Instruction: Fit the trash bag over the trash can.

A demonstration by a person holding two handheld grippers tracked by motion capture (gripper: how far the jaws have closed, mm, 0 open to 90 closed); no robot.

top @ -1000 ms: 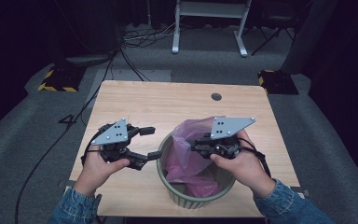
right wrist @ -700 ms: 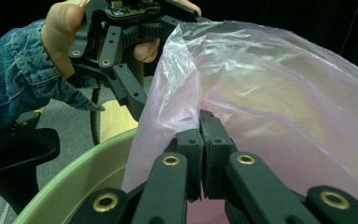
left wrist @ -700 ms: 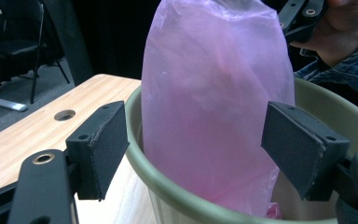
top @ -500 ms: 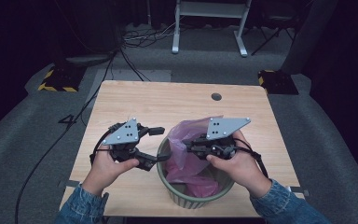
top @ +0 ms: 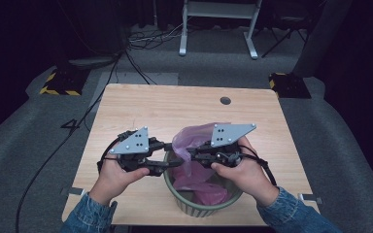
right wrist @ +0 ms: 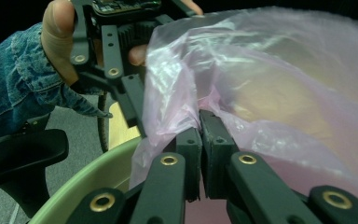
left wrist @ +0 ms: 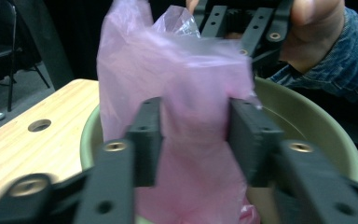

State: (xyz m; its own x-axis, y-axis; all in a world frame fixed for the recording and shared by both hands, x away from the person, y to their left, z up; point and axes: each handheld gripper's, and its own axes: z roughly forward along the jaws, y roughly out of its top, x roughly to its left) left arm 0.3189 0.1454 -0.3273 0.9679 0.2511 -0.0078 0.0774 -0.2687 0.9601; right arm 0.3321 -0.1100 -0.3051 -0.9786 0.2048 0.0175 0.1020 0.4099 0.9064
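Plastic, pink and thin, was what both of your tools were working on: the bag (top: 196, 145) sat in the green bin (top: 205, 206) at the near edge of the wooden table (top: 184, 104), with its upper part pulled up above the rim. Your right gripper (right wrist: 200, 135) had its jaws clenched on a fold of the bag, the film bunched right at the fingertips and billowing away beyond them. Your left gripper (left wrist: 196, 135) had its jaws spread apart, the bag hanging between them; whether either pad touched the film could not be told. Your left hand (top: 114, 177) and right hand (top: 245, 172) faced each other across the bin.
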